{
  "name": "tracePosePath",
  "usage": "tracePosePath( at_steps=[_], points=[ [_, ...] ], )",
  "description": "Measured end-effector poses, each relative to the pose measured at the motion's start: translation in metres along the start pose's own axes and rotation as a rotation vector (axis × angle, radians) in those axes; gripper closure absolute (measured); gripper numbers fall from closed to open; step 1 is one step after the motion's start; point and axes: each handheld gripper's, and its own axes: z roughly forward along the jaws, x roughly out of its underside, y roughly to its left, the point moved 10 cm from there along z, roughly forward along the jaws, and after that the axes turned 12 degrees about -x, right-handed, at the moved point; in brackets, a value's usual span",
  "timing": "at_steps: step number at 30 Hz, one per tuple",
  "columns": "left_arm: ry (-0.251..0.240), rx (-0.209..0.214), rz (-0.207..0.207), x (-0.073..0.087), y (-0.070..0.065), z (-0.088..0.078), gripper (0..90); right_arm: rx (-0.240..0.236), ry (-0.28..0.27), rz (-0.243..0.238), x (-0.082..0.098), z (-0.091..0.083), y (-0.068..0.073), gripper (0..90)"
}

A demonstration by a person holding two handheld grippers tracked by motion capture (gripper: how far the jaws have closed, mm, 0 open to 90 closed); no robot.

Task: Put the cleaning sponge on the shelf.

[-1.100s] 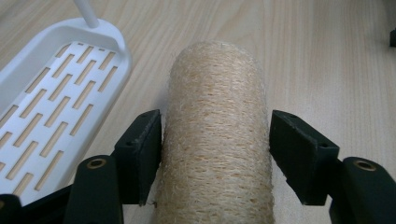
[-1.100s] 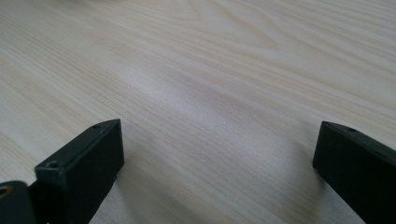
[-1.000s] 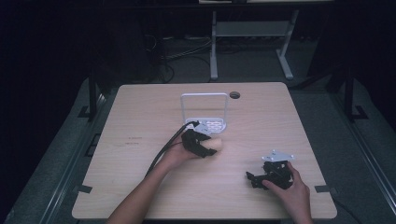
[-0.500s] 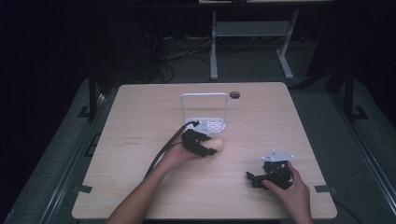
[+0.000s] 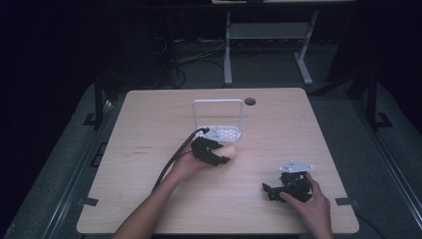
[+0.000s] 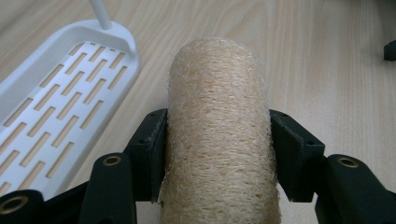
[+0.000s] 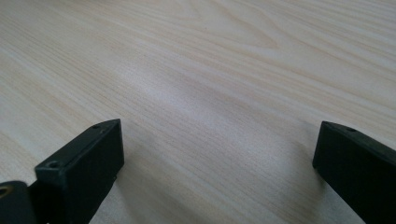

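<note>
The pale wooden counter [image 5: 149, 199] is the largest thing here, a rectangular top with a small dark round hole [image 5: 250, 101] near its far edge. Toward the middle of the far half stands a white plastic rack with a slotted base and an upright wire hoop [image 5: 218, 119]; in the left gripper view its slotted tray [image 6: 56, 102] lies to the left of the roll.

The beige cylindrical loofah roll [image 6: 219, 135] is coarse and fibrous, with a rounded far end and fine hairs along its sides. It sits near the counter's centre, just in front of the rack's near edge, seen in the high view as a pale stub [image 5: 230, 152].

The left tongs [image 5: 219, 158] are clenched on this roll: each black jaw presses against one flank, at about the middle of its length, so the rounded end projects well past the tips. The jaws have just been closing slightly with the roll between them.

The right tongs [image 5: 268, 191] rest near the counter's near right corner, well apart from the roll. They are released, the two black jaws spread wide over bare wood [image 7: 210, 93].
</note>
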Motion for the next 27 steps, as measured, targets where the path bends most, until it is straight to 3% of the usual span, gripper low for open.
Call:
tracePosePath(
  at_steps=[27],
  points=[
    [0.012, -0.12, -0.039, -0.003, 0.026, -0.015, 42.5, 0.0, 0.0, 0.0, 0.0, 0.0, 0.0, 1.6]
  ],
)
